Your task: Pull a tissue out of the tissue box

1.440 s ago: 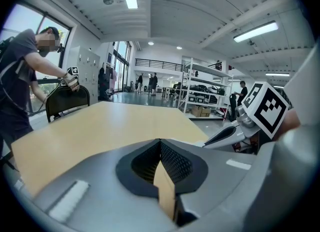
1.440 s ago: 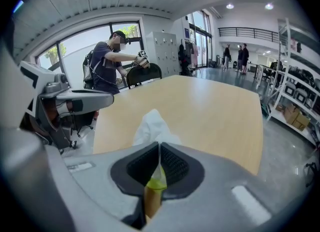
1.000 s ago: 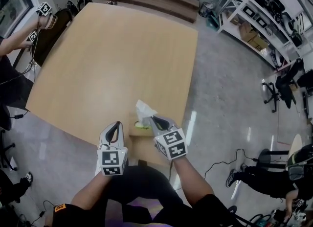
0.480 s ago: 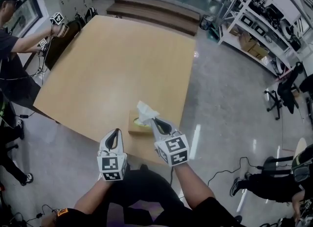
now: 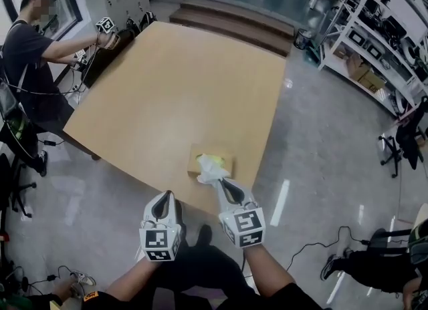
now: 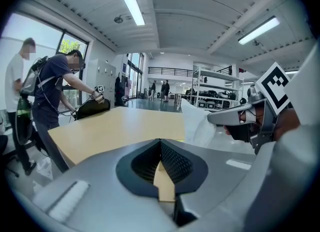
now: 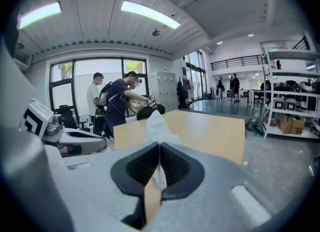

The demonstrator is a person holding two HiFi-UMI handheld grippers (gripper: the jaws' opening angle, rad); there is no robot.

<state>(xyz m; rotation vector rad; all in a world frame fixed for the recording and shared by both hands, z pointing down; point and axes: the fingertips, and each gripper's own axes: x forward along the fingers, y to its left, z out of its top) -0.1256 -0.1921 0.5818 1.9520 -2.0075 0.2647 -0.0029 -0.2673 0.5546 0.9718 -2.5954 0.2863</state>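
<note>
Tissue (image 5: 208, 170) pinched in the right gripper (image 5: 219, 182), just over the near side of the tissue box (image 5: 199, 157).
The pulling step looks close to done. The right jaws are pressed together on the white sheet, which stands up past their tips toward twelve o'clock. The box sits at the near edge of the table (image 5: 167, 88), also at twelve o'clock from those tips. I cannot tell whether the sheet's tail is clear of the slot. The left gripper (image 5: 165, 198), at nine o'clock of the right, has its jaws closed on nothing, apart from the box. The next move probably calls for a steady draw up and toward six o'clock. Nothing holds the box down, so it may slide.
</note>
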